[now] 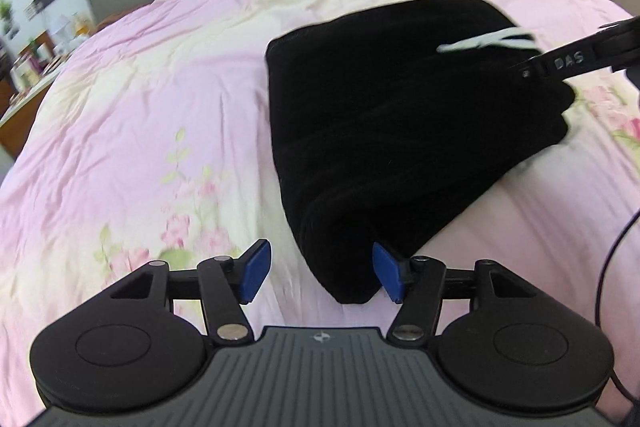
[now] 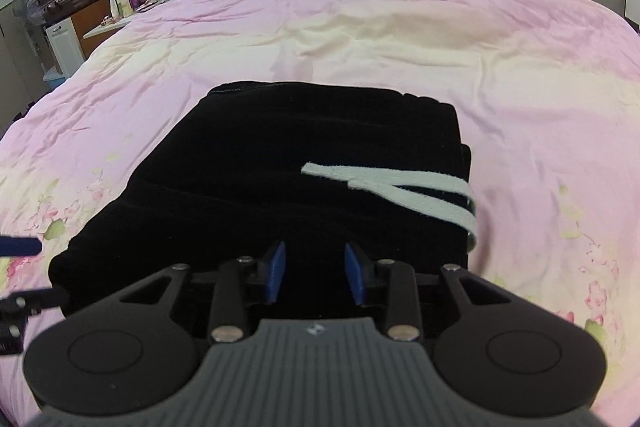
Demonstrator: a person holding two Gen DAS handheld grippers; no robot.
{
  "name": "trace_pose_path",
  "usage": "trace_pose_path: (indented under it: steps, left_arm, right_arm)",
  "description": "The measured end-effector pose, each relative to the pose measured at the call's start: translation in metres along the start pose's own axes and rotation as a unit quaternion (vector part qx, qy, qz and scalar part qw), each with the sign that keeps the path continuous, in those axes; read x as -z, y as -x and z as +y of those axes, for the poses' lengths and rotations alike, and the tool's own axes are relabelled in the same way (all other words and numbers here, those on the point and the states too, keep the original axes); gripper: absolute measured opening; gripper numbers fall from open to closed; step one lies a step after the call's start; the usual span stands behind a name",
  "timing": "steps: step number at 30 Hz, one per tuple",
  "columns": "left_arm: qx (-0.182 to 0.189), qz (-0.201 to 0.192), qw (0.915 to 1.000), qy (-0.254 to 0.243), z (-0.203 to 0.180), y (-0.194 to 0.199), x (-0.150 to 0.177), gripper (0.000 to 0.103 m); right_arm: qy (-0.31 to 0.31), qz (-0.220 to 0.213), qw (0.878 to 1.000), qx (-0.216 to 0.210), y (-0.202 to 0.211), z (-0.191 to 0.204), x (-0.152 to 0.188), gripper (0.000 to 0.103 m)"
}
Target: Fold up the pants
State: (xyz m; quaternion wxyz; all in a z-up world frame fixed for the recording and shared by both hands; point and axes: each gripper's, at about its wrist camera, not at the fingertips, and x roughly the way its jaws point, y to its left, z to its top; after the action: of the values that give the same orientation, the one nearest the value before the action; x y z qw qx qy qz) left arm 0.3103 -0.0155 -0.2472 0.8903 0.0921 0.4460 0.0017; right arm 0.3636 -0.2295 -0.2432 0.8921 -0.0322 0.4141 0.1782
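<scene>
Pants [image 2: 280, 167] folded flat on bedspread [image 2: 360, 39]

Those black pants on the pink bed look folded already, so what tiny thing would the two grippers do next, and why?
Probably draw both back. The pants lie as a stacked bundle on the bedspread. The left gripper is open, a corner of the cloth between its pads but unpinched; the right gripper shows a gap. Only the white drawstring lies loose.

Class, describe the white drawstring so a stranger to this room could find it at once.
Start at the bed with the pink floral quilt. In its middle lies a folded pair of black pants. Across the top of the pants, toward their right edge, lies the drawstring: two flat white strips, the only pale thing on the black cloth.
</scene>
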Motion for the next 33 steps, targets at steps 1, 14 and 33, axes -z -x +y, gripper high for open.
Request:
trace_pose_path:
  steps: [1, 14, 33]
  left_arm:
    - [0.0, -0.001, 0.9997, 0.024, 0.001, -0.006, 0.002, 0.069]
    - [-0.015, 0.026, 0.9992, 0.025, 0.004, -0.015, -0.007, 0.029]
    - [0.036, 0.093, 0.9834, 0.152, 0.073, 0.012, 0.044, 0.0]
  right_arm:
    - [-0.006, 0.004, 1.0, 0.003, -0.006, -0.001, 0.0, 0.03]
    - [-0.01, 0.014, 1.0, 0.005, -0.029, -0.017, -0.003, 0.042]
    - [-0.015, 0.042, 0.999, 0.013, -0.019, -0.021, 0.003, 0.039]
